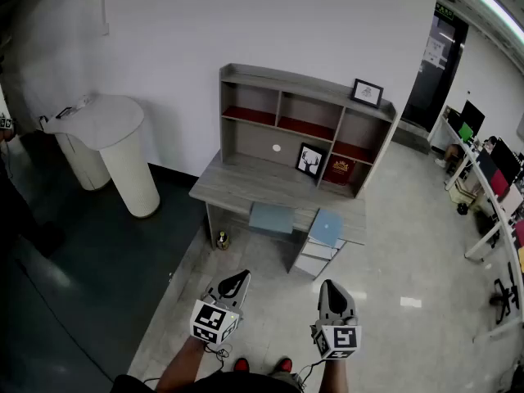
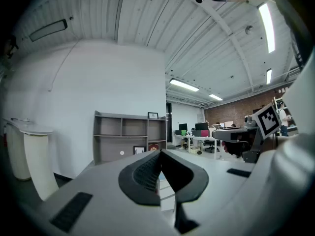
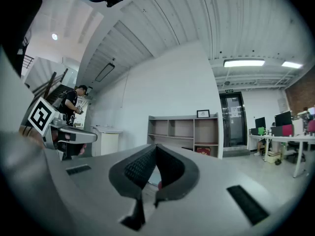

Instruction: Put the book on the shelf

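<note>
A grey desk with a shelf unit [image 1: 304, 109] stands against the white wall, some way ahead of me. A red book [image 1: 339, 169] leans in its lower right compartment, next to a black framed picture [image 1: 310, 160]. Another small frame [image 1: 367, 93] sits on top of the unit. My left gripper [image 1: 237, 278] and right gripper [image 1: 332, 289] hang low over the floor, well short of the desk, both shut with nothing in them. The shelf unit [image 2: 130, 132] shows far beyond the shut left gripper [image 2: 160, 154], and likewise the unit [image 3: 184, 131] beyond the shut right gripper [image 3: 156, 149].
Two pale blue stools [image 1: 270, 218] [image 1: 327, 227] sit at the desk front, and a small bottle [image 1: 223, 240] stands on the floor under it. A white round counter [image 1: 123, 150] is at the left. Office desks with monitors [image 1: 491, 170] line the right.
</note>
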